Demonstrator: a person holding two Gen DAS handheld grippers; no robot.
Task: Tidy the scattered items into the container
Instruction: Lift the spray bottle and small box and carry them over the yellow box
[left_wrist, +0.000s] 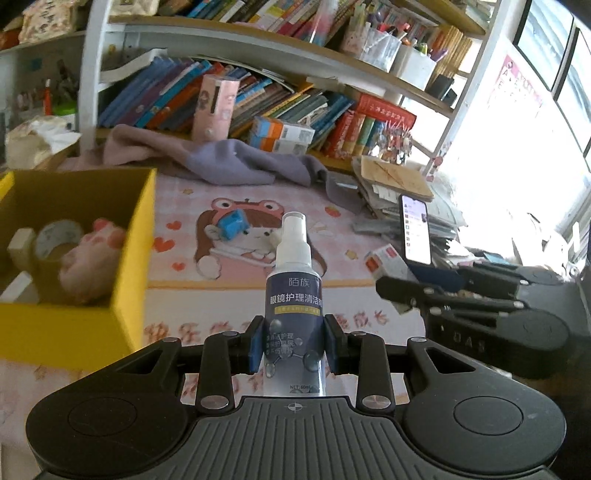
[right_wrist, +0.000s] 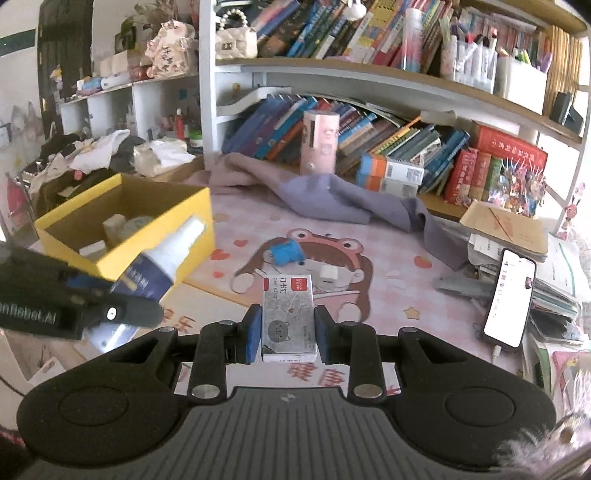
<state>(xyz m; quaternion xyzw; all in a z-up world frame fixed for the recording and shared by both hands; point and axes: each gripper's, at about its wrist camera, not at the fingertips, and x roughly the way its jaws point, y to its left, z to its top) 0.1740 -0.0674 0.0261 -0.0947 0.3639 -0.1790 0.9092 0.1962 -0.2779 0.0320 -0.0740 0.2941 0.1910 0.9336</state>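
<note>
From the left wrist view, I have the yellow cardboard box with the open top (left_wrist: 136, 258) at about ten o'clock from my left gripper (left_wrist: 294, 347), near and slightly ahead. That is the relation the next move turns on, I judge: the left hand is the nearer one to the box, with the right further off on the far side. Inside the box I can make out a roll of clear tape (left_wrist: 55, 236) and a pink plush toy (left_wrist: 90, 258).

My left gripper is clamped on the dark blue spray bottle with the white pump top (left_wrist: 293, 295); the blue pads press its lower body from both sides and its long axis runs straight away from me along the fingers, nozzle toward twelve o'clock.

In the right wrist view, my right gripper (right_wrist: 288, 334) is clamped on the small grey-and-white box of staples with a red label (right_wrist: 289, 314), pads against its two long sides, long axis also toward twelve. From there the yellow box sits at about ten o'clock, with the left gripper and its bottle crossing between at nine.

On the pink cartoon-printed desk mat (right_wrist: 388, 295) a small blue cube-like item (right_wrist: 286, 253) and a small white block (right_wrist: 328, 273) lie at twelve o'clock, not yet collected.
</note>
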